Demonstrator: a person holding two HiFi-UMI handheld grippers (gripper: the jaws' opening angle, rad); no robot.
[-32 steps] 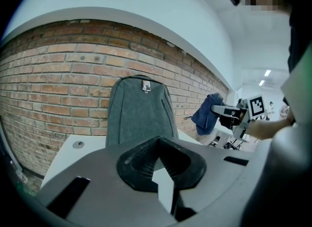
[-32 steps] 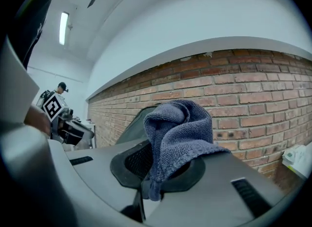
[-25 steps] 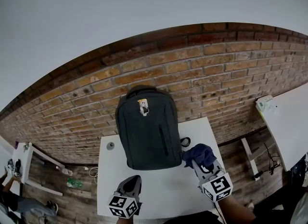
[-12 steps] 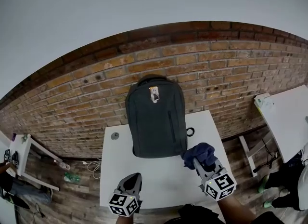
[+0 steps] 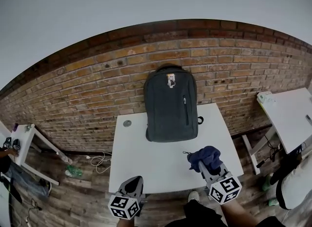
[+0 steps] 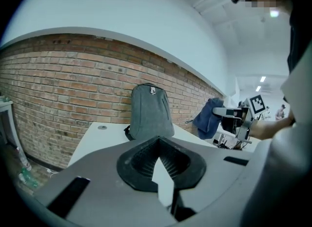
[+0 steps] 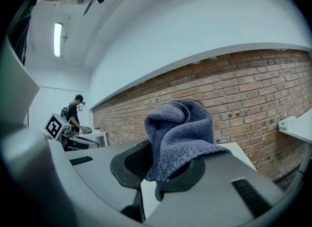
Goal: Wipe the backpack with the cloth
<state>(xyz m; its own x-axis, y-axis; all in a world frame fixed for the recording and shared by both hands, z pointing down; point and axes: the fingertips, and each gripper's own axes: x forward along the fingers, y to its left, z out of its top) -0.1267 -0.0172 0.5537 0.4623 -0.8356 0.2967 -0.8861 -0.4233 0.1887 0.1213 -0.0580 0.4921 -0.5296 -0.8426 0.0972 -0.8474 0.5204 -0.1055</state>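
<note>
A dark grey backpack point(image 5: 170, 104) stands upright at the back of the white table point(image 5: 146, 162), leaning on the brick wall; the left gripper view has the backpack point(image 6: 150, 113) ahead. My right gripper point(image 5: 200, 166) hangs over the table's front right part, shut on a bunched blue cloth point(image 5: 205, 155), clear of the backpack. In its own view the cloth point(image 7: 180, 128) bulges up out of the right gripper point(image 7: 165, 165). My left gripper point(image 5: 135, 182) sits at the table's front edge, shut and holding nothing. The left gripper point(image 6: 157, 142) also sees the cloth point(image 6: 208, 117) off to its right.
A small grey disc point(image 5: 127, 123) lies on the table left of the backpack. A brick wall point(image 5: 97, 84) runs behind. Another white table point(image 5: 287, 118) stands to the right, a small one point(image 5: 24, 145) far left. Cables point(image 5: 97, 160) and a green bottle point(image 5: 73, 171) lie on the wooden floor.
The head view has shifted: the backpack and table now show further right and further from both grippers. The right gripper still holds the cloth; the left stays shut.
</note>
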